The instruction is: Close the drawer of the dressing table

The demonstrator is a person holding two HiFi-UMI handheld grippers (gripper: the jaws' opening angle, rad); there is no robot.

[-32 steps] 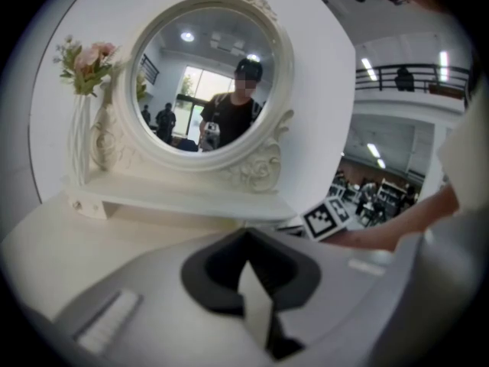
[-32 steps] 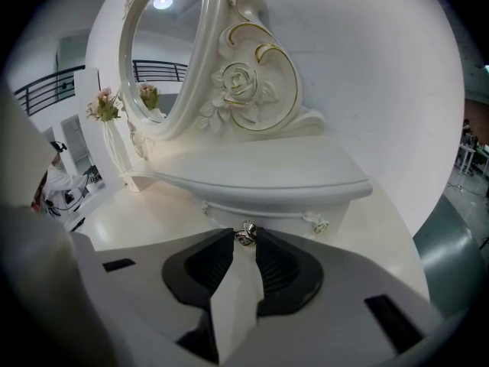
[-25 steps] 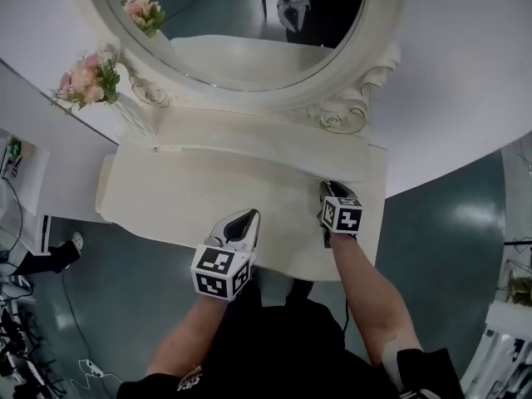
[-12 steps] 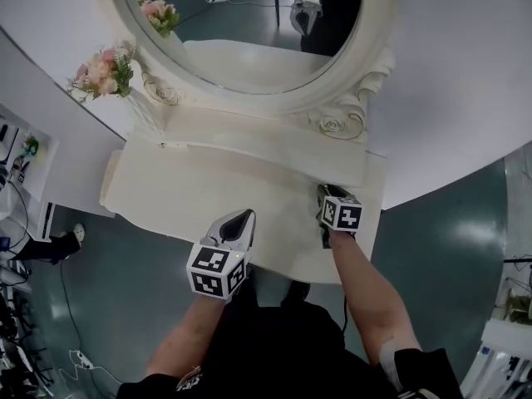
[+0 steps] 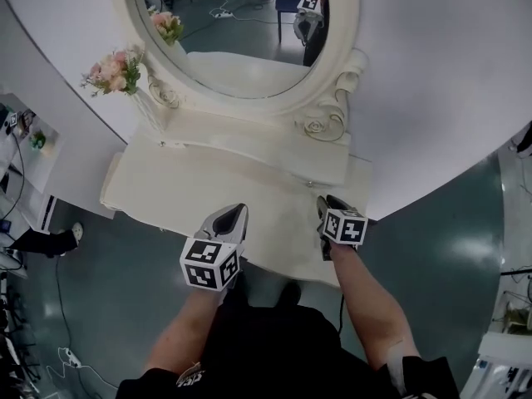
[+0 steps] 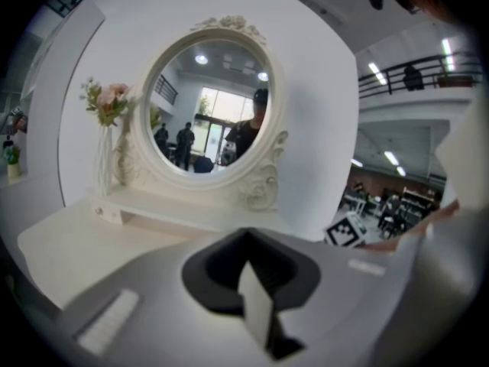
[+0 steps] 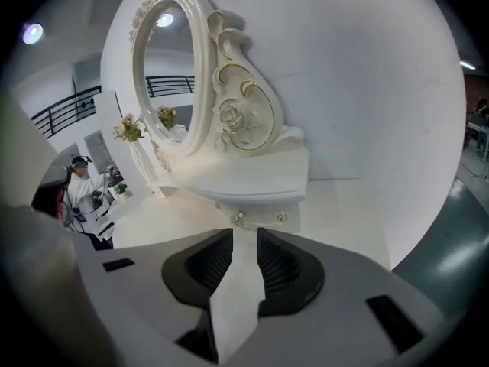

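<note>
Our right tool (image 7: 244, 237) is part open and empty, with just bare tabletop (image 7: 336, 220) showing through the gap. Dead ahead of its tips is the drawer (image 7: 260, 219), its two-knob front facing us under the shelf (image 7: 252, 176) end. Left tool (image 6: 246, 241) is clenched, empty, and has the drawer off to its right, so the right hand's nearer. Straight-ahead push, we reckon. Can't tell how far out it sticks.
</note>
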